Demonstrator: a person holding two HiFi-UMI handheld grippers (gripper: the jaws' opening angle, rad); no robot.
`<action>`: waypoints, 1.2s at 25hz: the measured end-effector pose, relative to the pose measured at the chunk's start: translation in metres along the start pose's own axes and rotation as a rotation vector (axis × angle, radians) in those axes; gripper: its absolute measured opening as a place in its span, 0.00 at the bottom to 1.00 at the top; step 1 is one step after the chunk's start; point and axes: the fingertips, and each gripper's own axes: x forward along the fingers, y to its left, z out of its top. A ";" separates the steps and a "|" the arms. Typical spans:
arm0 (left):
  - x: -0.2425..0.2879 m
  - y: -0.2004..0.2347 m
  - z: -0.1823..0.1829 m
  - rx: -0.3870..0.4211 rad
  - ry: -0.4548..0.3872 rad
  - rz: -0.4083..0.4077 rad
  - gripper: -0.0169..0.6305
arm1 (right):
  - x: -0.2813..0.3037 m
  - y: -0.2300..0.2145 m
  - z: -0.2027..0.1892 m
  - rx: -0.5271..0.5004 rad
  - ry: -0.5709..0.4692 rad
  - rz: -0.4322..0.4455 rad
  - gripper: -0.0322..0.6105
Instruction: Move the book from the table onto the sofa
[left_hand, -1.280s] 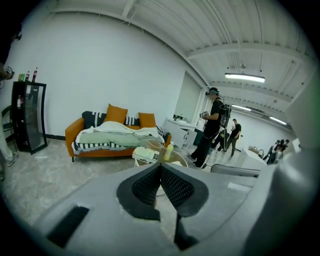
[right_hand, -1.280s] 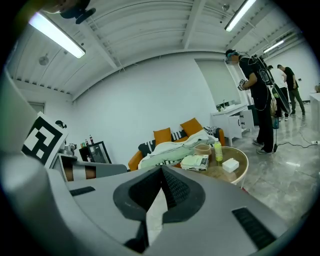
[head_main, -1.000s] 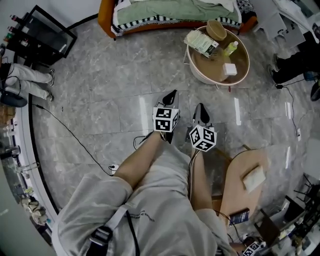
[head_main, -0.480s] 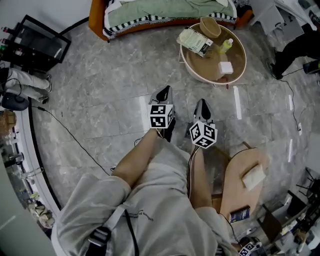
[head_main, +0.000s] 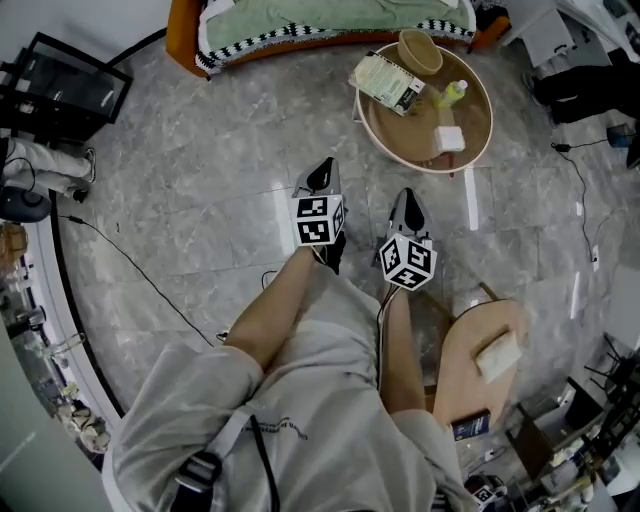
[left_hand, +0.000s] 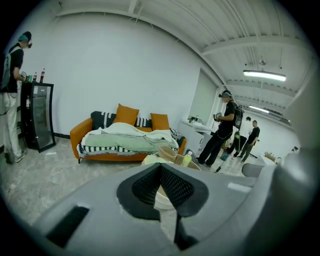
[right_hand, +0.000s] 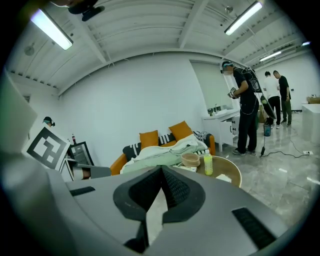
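Pointing at the tabletop (head_main: 425, 160) with the left tool (head_main: 322, 176) and right tool (head_main: 405, 206) clenched and empty, the person (head_main: 300, 400) is probably risking knocking the bottle (head_main: 452, 95) near the book (head_main: 388, 82).

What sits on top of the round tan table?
A patterned book, a tan bowl, a yellow-green bottle and a small white block. What the book covers is hidden.

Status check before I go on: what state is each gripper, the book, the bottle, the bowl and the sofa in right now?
left gripper: shut, empty.
right gripper: shut, empty.
book: lying flat on the round table, not held.
bottle: upright on the table.
bowl: upright, next to the book.
sofa: draped with a green blanket, no book on it.
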 end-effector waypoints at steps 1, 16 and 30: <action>0.006 0.003 0.004 -0.011 -0.004 0.007 0.04 | 0.005 0.000 0.003 -0.007 0.001 0.003 0.06; 0.112 0.012 0.073 -0.207 -0.068 -0.060 0.04 | 0.105 -0.040 0.016 -0.165 0.094 -0.139 0.06; 0.127 0.075 0.079 -0.107 -0.008 0.020 0.04 | 0.169 -0.010 -0.008 -0.072 0.147 -0.107 0.06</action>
